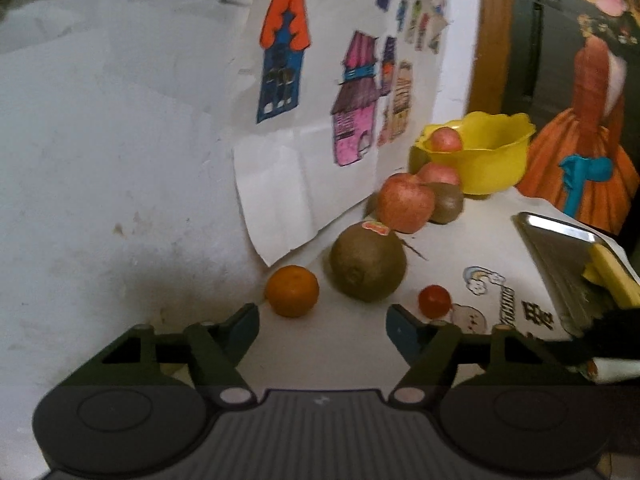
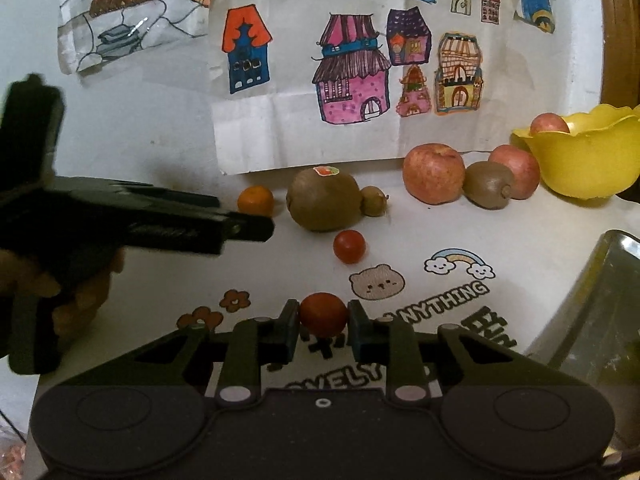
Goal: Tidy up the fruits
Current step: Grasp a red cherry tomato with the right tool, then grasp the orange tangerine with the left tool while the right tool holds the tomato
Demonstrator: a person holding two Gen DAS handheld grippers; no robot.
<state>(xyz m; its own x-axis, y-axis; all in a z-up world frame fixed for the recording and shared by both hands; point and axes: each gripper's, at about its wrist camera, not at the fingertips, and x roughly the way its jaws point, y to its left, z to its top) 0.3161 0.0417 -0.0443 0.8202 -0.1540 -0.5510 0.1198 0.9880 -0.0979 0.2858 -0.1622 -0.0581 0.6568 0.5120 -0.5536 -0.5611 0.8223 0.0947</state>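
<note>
Cherry tomato [image 2: 323, 314] pinched in right hand-held gripper [image 2: 323, 320] (left hand-held gripper [image 1: 322, 322] spread, empty).

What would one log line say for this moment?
right gripper: shut on cherry tomato | left gripper: open, empty | yellow bowl: one apple

- The yellow bowl [image 2: 588, 160] is seen to be smooth, shiny plastic.
- The tray [image 1: 560, 252] is made of grey metal, dull and brushed.
- The big kiwi [image 2: 324, 200] is covered in rough brown fuzz, and a glossy sticker [image 2: 325, 170] is stuck on it.
- The apple [image 2: 434, 178] and the small tomato [image 2: 349, 246] are smooth-skinned with a soft shine.
- The drawings [image 2: 320, 64] are done on creased matt paper.
- The right tongs [image 2: 323, 326] are made of matt black plastic.
</note>
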